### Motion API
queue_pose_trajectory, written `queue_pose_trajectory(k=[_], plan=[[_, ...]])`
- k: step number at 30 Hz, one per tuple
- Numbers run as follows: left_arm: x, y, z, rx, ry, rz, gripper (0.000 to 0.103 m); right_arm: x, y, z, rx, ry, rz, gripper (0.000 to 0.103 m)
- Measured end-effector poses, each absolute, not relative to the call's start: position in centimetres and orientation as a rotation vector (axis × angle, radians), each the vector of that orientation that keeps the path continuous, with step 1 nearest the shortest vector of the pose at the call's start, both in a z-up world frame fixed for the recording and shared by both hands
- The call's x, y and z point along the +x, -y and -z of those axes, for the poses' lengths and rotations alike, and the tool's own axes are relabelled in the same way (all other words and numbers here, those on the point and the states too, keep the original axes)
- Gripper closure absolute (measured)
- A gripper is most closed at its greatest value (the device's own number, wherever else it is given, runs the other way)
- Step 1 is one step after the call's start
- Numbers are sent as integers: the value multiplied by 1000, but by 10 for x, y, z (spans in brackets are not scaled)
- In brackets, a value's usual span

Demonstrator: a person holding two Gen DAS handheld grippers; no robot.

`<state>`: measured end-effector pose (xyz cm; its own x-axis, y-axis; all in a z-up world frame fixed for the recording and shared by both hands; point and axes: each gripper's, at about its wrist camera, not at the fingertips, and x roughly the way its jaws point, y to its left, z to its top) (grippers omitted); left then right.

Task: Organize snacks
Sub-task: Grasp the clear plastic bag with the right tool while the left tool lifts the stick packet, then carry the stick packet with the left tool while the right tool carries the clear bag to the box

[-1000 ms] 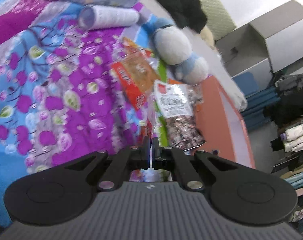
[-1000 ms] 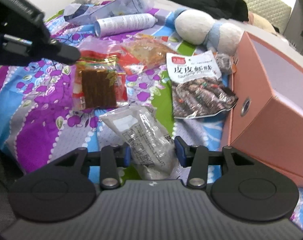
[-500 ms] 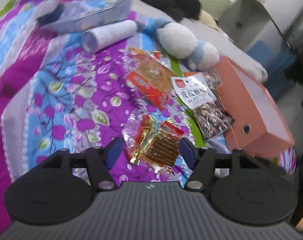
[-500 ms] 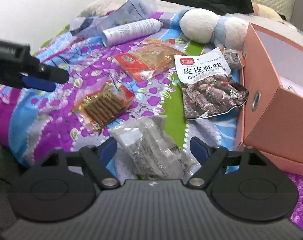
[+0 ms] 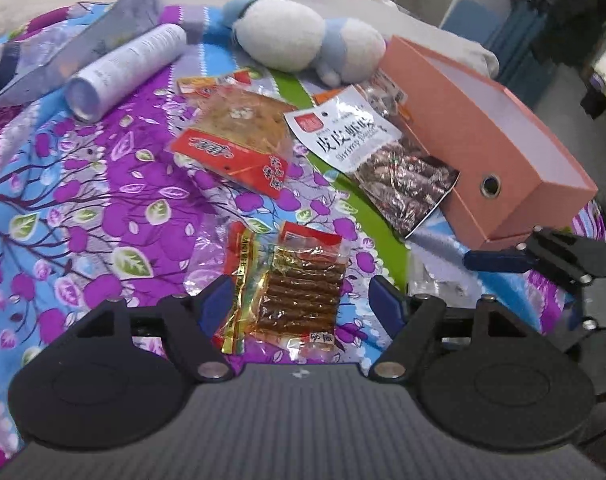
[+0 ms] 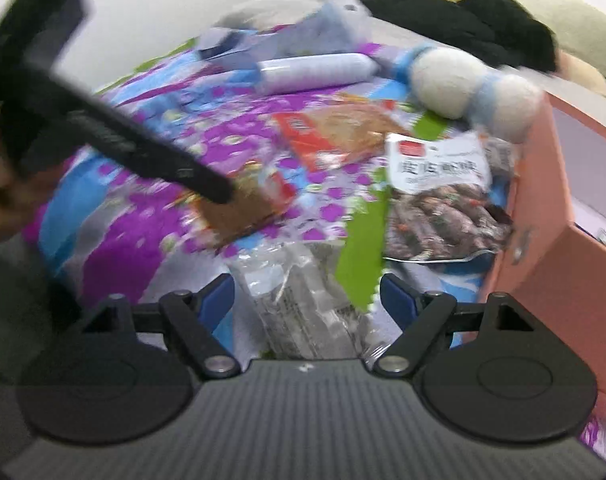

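Snacks lie loose on the floral bedspread [image 5: 103,184]: the brown-stick packet [image 5: 299,292] rests flat between the spread, still-opening fingers of the left gripper [image 5: 299,304], which pinched it upright 1 second ago and now touches nothing. Just right, the clear packet [image 6: 303,312] sits between the spread right gripper [image 6: 307,300], also let go. Far right, the pink box [image 5: 503,152] holds neither; both 2 releases look like a regrip.

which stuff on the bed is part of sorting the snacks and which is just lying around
For the job: brown stick snack pack, shrimp snack bag, red tofu snack pack, clear packet, pink box.

Just lying about: plush toy, white tube, black clothing.
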<state>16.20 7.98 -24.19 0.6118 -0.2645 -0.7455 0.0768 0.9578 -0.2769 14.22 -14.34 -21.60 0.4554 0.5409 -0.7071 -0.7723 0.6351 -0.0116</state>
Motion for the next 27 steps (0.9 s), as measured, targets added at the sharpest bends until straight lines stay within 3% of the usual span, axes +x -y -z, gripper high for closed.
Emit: queue_pose_trajectory(k=[5,11,15,18,21,27], plan=[[170,-71,252,-157,-909,207,25,139,146,213,-359,-717,-895,22],[177,-59,262,-113,-930,216,25,145,143,224,-416,-740,-903,34],[181,-53,267,-79,-936,209,25,157,143,234,-371,-766,-863,49],[185,-54,268,-110,-929,192,26,163,143,239,-322,-788,-836,50],[188,-52,270,-96,-916,146,37,162,141,238,-313,-791,-806,53],[186,-51,266,-115,-886,135,46,164,145,236,-254,-830,-744,59]])
